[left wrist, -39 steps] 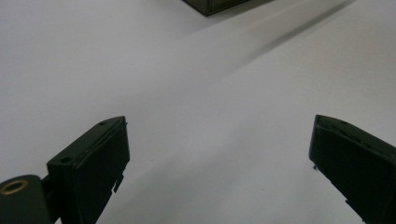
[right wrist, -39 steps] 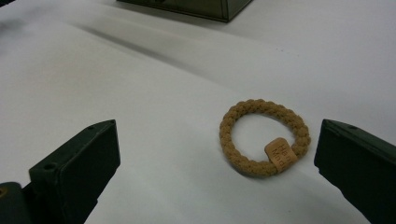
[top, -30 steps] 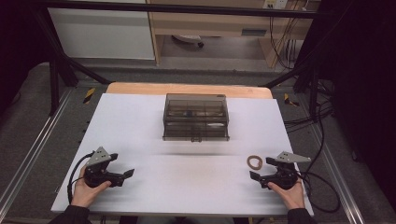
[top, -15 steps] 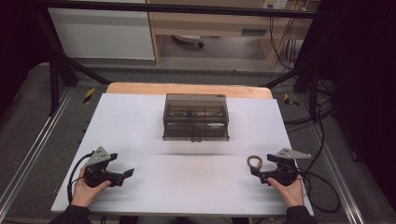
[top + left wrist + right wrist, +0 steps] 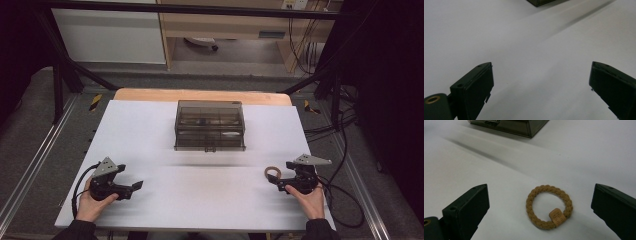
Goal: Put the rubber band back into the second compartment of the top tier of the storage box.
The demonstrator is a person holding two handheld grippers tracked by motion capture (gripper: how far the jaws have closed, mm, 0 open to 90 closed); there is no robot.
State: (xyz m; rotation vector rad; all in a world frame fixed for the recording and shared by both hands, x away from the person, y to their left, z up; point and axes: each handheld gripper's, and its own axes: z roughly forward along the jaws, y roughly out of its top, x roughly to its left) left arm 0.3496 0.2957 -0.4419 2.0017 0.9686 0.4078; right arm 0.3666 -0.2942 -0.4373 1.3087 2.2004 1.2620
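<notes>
The hair tie (image 5: 549,207), a braided tan ring with a small tan tag on it, lies flat on the white worktop (image 5: 200,195); in the right gripper view it sits just below the middle of the frame, between the two fingers and touching neither; in the high view it shows at the lower right (image 5: 272,173), just left of the right gripper (image 5: 283,182). That gripper's fingers are spread wide, one (image 5: 466,210) at the lower left of its own view and the other at the lower right; a hand (image 5: 310,197) holds it near the worktop's lower right corner, a black cable trailing off the edge beside it.

The left gripper (image 5: 135,186) rests at the lower left of the high view, well apart from the hair tie; its fingers (image 5: 474,86) also stand wide apart, with bare worktop between them; the other hand (image 5: 92,202) grips it from below.

A smoky see-through box (image 5: 210,125) with its lid down stands in the upper middle of the high view, well apart from both grippers; a corner of it shows at the top edge of each gripper view. A strip of bare wood (image 5: 150,95) borders the worktop's far side.
</notes>
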